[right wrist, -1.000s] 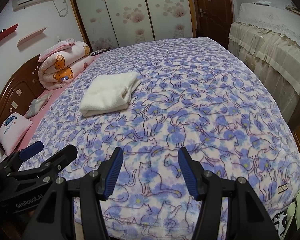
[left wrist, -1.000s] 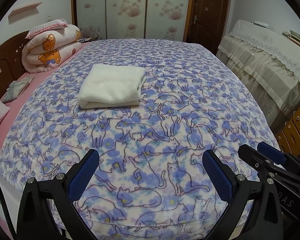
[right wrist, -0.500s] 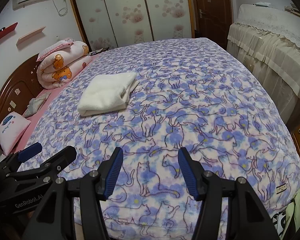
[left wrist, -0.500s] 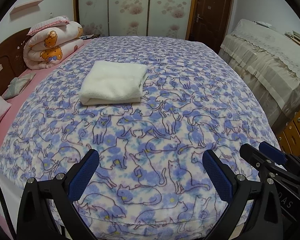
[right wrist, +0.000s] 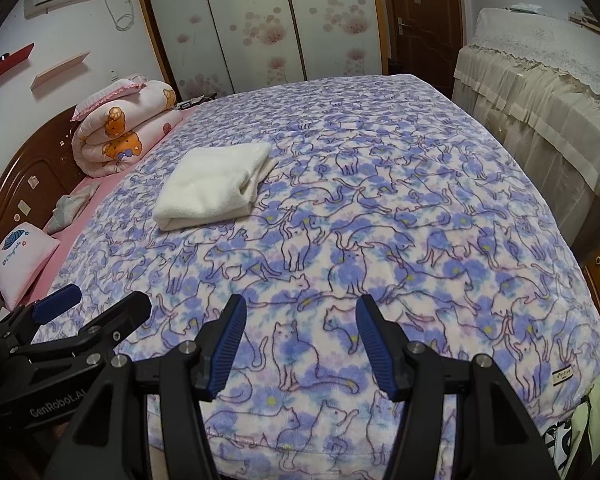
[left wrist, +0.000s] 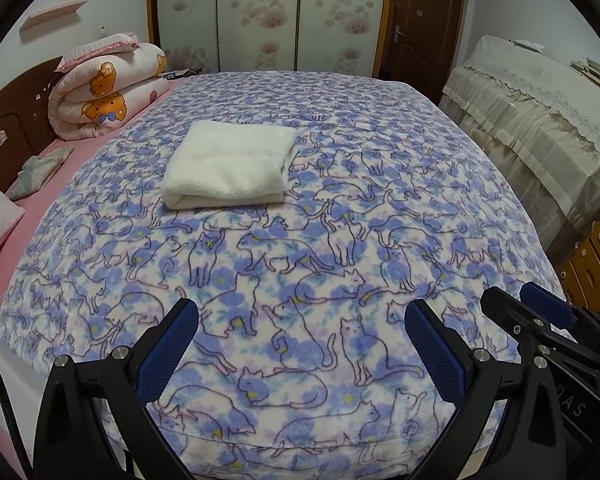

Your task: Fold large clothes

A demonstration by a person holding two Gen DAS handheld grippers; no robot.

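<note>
Both the left gripper (left wrist: 302,328) and right gripper (right wrist: 298,332) are hanging open and empty above the blanket (left wrist: 340,240); the folded white garment (left wrist: 230,170), perhaps a sweater, is lying well beyond.

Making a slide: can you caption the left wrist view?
Open left tongs hover empty over a cat-print blanket; a folded white garment lies beyond.

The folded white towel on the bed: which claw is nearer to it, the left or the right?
Left, narrowly. The left claw hangs open over the bed's near edge, almost straight in front of the folded white towel. The right claw, also open, sits beside it, farther to the towel's right.
</note>
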